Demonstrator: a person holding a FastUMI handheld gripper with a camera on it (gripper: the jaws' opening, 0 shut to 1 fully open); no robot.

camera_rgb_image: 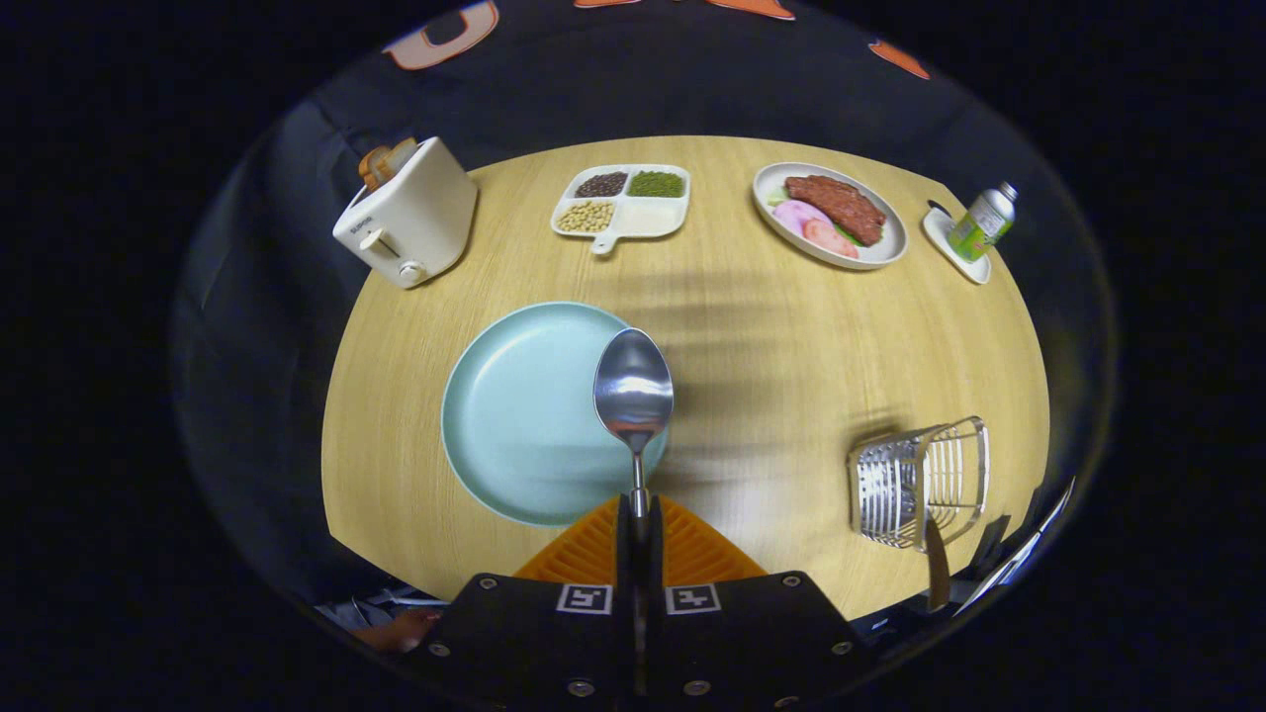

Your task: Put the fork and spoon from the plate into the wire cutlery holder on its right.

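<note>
The gripper (638,509) is clamping both fingers on the handle of the spoon (633,392), whose bowl is projecting ahead over the right rim of the plate (514,415). The wire cutlery holder (915,485) is standing to the right, near the table (771,366) edge. Bare tabletop is lying between plate and holder.

Steel spoon (633,393) clamped by its handle over pale plate (529,415), wire holder (918,482) right
</note>
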